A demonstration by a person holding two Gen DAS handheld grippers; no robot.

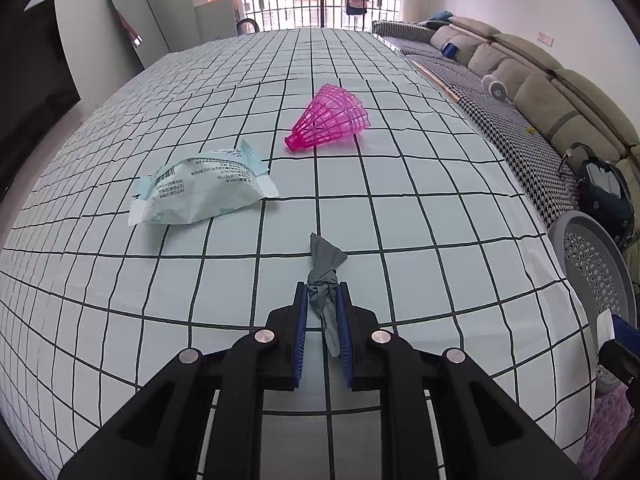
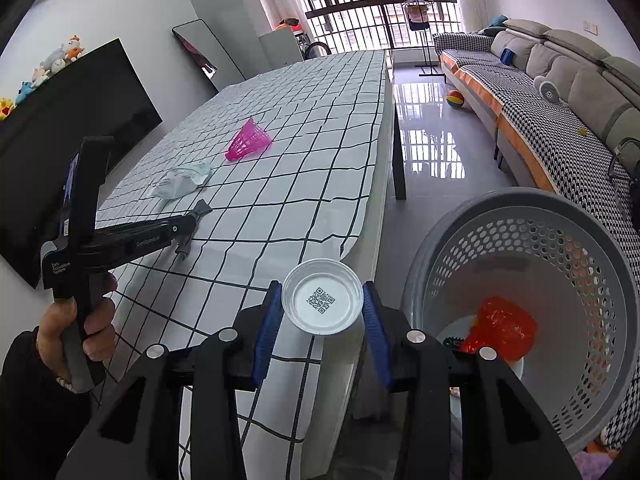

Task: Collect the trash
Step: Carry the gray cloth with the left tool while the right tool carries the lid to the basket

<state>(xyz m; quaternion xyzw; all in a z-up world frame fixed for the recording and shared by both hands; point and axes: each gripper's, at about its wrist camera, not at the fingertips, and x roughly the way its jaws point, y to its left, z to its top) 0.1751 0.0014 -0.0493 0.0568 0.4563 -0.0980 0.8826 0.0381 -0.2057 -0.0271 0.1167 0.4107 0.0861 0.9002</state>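
At the far left of the right wrist view, the person's left hand (image 2: 76,344) grips the handle of the left gripper (image 1: 322,300), which is clenched on a twisted grey scrap of wrapper (image 1: 325,276), its flared end poking out past the blue pads above the white tablecloth with a black grid (image 1: 420,216); further left on that cloth lies a crumpled pale blue and white printed plastic packet (image 1: 200,190), and beyond it to the right, well apart, a pink plastic lattice cone (image 1: 330,122) on its side; the right gripper (image 2: 322,312) is clamped on a round silver foil cup with a QR code on its white base (image 2: 322,302), held off the table's edge; just to the right, on the floor, stands a grey perforated plastic basket (image 2: 472,236) with a red crumpled plastic piece (image 2: 502,330) inside; a beige sofa (image 2: 560,64) runs along the far right.
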